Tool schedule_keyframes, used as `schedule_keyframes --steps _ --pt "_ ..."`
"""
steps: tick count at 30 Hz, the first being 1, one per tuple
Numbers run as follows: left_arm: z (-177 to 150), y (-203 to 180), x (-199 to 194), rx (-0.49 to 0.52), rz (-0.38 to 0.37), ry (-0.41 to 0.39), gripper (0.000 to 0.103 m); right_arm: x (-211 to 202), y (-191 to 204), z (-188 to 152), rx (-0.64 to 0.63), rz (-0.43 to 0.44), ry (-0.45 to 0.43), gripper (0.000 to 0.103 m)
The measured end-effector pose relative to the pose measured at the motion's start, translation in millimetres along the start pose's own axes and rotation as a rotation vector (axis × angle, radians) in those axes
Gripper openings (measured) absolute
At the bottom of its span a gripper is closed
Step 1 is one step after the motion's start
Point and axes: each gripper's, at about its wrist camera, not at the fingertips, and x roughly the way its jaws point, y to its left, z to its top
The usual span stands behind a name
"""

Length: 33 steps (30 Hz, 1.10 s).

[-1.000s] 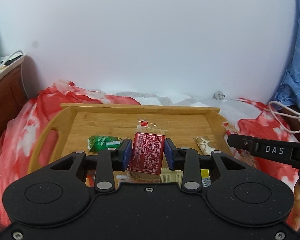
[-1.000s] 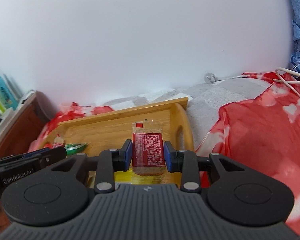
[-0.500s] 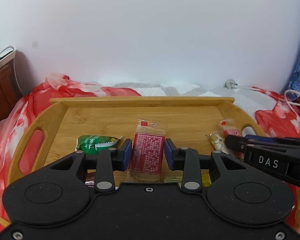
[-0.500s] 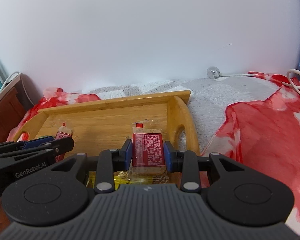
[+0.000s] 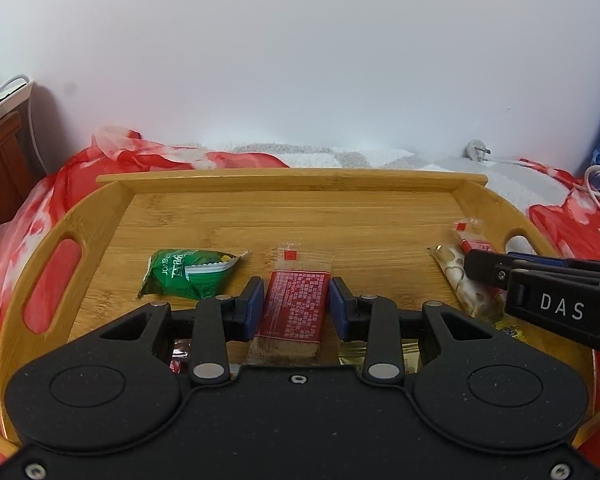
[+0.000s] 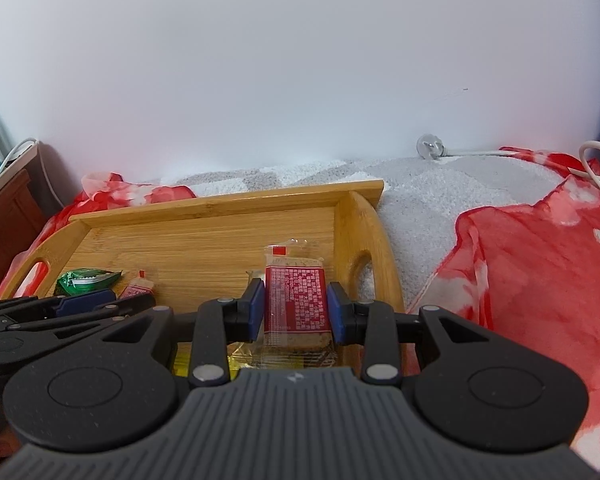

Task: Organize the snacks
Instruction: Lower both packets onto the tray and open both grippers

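A: Left wrist view first. What's it got?

B: My left gripper [image 5: 293, 304] is clamped on a red snack bar [image 5: 292, 305], pads pressing both long edges, bar upright between them. A second ago the wooden tray [image 5: 292, 178] sat further off and skewed; now I'm lower and squarer over it, tray floor right under the bar. Green snack packet [image 5: 188, 274] lies on the tray just left of my fingers, a cream patterned packet [image 5: 458, 276] to the right. My other claw pokes in from the right edge, near that cream packet.

A: And the grip itself?

B: No change there. Bar hasn't slipped.

A: Right wrist view?

B: My right gripper [image 6: 293, 306] has a second red bar [image 6: 296, 300] between its pads. Jaws are opening now. The pads look barely off the wrapper edges, so I'd call it let go, or close to it. It's come down too: earlier the bar hung over the tray's right end, now it sits low by the right handle cutout [image 6: 362, 270], above a yellow wrapper [image 6: 244, 356] on the tray floor.

A: So what does that mean for the sort?

B: My read: right bar is being dropped off at the tray's right end, left bar comes next, mid-tray. Both descents look finished.

A: Risks?

B: Right bar may tip onto the yellow wrapper instead of lying flat. Can't tell whether it's touching the floor yet.
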Motion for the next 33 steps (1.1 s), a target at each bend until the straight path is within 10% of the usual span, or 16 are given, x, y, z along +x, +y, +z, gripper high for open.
schedule_keyframes --steps 10,18,33 --pt "-3 1 -22 -0.009 -0.031 0.014 0.041 -19 -2 -7 0.000 0.023 -0.026 0.045" --pt "-15 5 -68 -0.021 -0.066 -0.023 0.075 -55 3 -23 0.005 0.053 -0.051 0.061" --pt "-63 22 -153 0.005 -0.063 -0.065 0.085 -144 33 -82 -0.064 0.094 -0.134 0.068"
